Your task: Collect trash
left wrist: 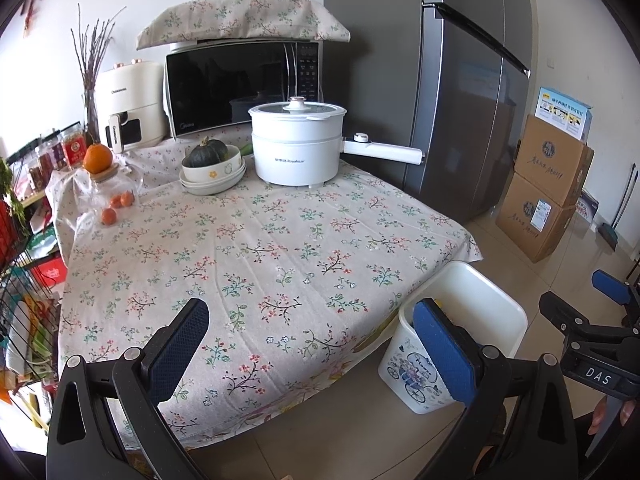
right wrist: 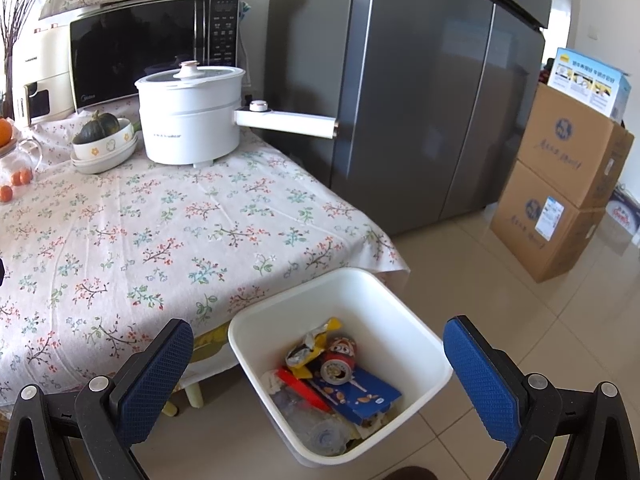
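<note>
Beside the floral-clothed table, white bin of trash on tiled floor, both grippers' jaws released, empty.

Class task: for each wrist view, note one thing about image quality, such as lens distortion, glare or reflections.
Left wrist view: fisheye bends the fridge edges, and dark vignette fills the corners. Right wrist view: the microwave door mirrors the white pot; daylight puts a soft sheen on the floor tiles.

We note a floral-clothed table bearing, at its far side, a white cooker, stacked bowls and loose oranges.
</note>
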The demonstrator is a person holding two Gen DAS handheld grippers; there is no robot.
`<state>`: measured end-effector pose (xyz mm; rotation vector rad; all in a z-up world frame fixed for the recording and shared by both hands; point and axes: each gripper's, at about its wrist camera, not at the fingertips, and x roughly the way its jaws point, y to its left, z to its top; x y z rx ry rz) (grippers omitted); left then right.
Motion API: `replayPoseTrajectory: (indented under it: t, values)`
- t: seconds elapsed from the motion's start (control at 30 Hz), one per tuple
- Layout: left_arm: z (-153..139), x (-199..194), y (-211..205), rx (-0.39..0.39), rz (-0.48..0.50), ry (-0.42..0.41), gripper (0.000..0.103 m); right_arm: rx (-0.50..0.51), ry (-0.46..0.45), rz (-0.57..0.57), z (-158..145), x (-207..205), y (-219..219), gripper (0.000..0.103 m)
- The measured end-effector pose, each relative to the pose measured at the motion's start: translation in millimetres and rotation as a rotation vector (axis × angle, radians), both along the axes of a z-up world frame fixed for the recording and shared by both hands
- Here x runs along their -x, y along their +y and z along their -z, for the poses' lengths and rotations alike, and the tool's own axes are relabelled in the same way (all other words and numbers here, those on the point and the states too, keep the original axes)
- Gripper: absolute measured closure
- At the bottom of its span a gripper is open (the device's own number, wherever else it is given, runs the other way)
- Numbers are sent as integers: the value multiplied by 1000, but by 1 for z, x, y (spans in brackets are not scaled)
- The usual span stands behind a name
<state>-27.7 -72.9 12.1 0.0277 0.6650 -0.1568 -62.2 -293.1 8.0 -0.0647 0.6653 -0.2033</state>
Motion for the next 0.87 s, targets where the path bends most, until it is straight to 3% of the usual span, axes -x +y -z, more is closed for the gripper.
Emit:
replayPoseTrajectory:
  t: [0.7, 0.87]
  values:
    - [-3, 6, -7, -12, 30, -8, 0, -1, 8, 10, 2, -1, -3, 0]
    - [-2, 6, -3, -5, 48, 21, 0, 1, 6, 13, 3, 0, -5, 0]
